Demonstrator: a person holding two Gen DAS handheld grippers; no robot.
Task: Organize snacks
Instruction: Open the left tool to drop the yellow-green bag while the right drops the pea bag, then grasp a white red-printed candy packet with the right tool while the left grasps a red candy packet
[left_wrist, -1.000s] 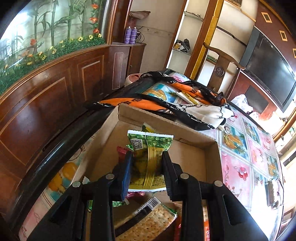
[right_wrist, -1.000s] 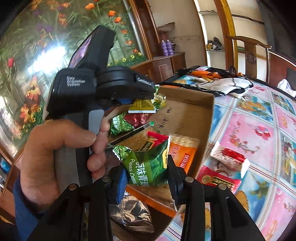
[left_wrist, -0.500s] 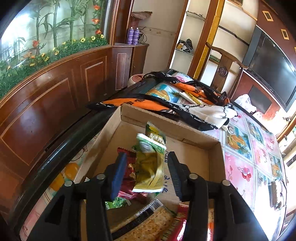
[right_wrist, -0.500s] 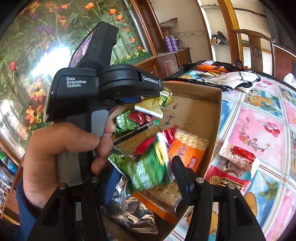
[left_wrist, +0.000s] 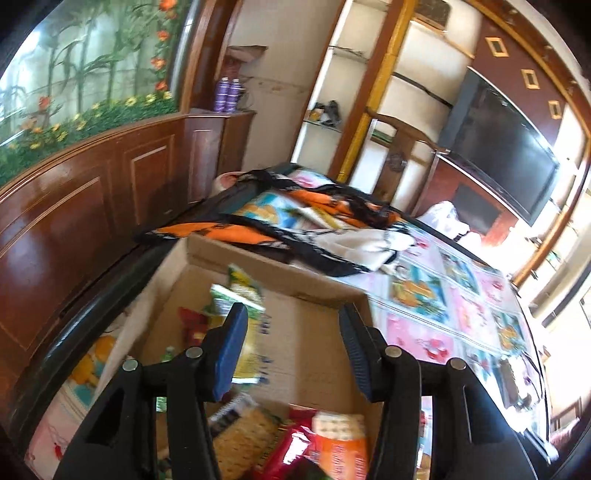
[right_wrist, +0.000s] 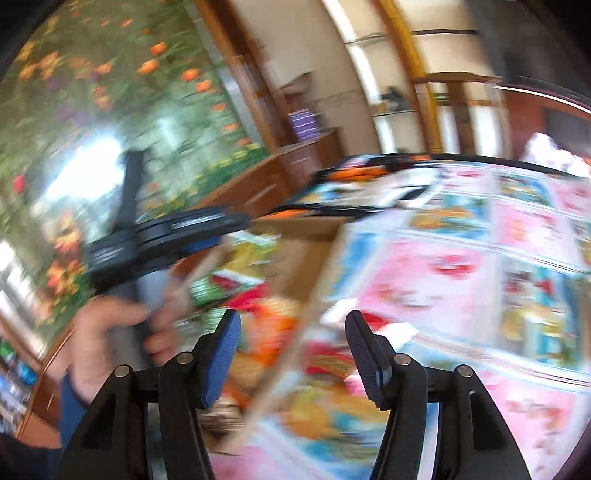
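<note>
Flowery tablecloth (left_wrist: 454, 314) under cardboard box (left_wrist: 314, 291) of snacks. Left gripper (left_wrist: 291, 345) wide open, empty, green packet (left_wrist: 240, 295) at 10 o'clock. Right gripper (right_wrist: 291, 354) wide open, empty, blurry.

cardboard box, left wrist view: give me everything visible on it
The cardboard box is brown, corrugated by its look, open-topped, and sits on the patterned tablecloth. Its far flap stands up, and a dark and orange cloth lies just behind, seemingly touching it. Handwriting marks the bare floor. Inside lie snack packets along the left and cracker packs at the near end. The open left gripper is above it, holding nothing.
</note>
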